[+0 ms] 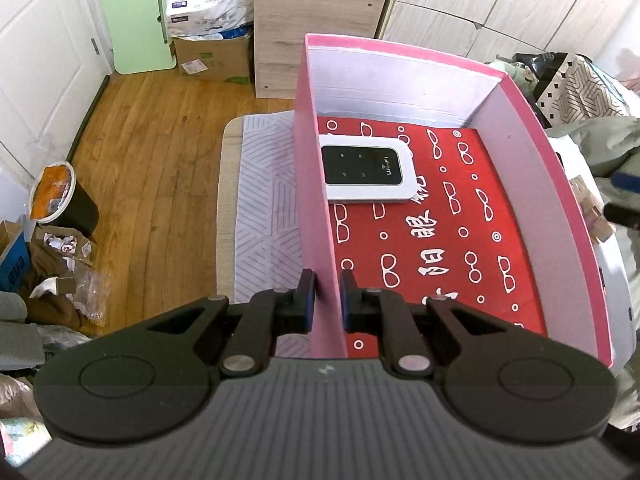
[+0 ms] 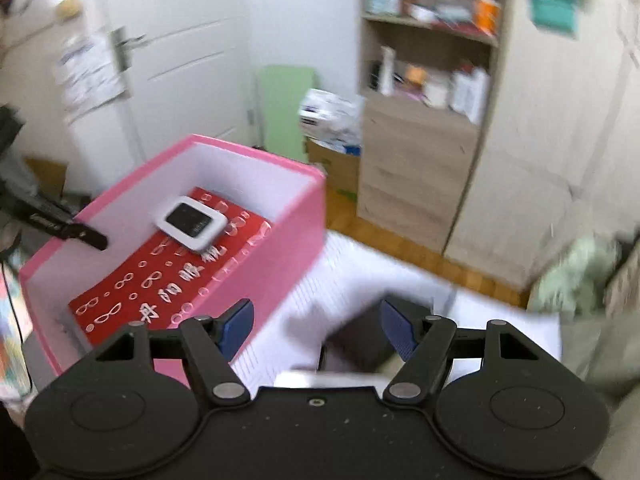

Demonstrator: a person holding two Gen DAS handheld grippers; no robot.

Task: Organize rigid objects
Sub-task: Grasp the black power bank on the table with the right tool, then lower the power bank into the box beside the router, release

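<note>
A pink box (image 1: 310, 184) with white inner walls stands on a white patterned cloth. On its floor lies a red card with glasses drawings (image 1: 440, 240), and on that a white pocket WiFi router (image 1: 366, 168) with a black face. My left gripper (image 1: 327, 294) is shut on the box's left wall, one finger on each side. In the blurred right wrist view the box (image 2: 280, 248) is at the left with the router (image 2: 190, 222) inside. My right gripper (image 2: 317, 320) is open and empty over the cloth, above a dark blurred object (image 2: 360, 344). The left gripper's finger (image 2: 68, 232) shows on the box's far wall.
A wooden cabinet (image 1: 316, 32), a cardboard box (image 1: 212, 58) and a green board (image 1: 136, 20) stand on the wooden floor behind. A bin (image 1: 60, 196) and clutter lie at the left. Bedding and small wooden blocks (image 1: 592, 208) are at the right. Shelves (image 2: 432, 40) show in the right wrist view.
</note>
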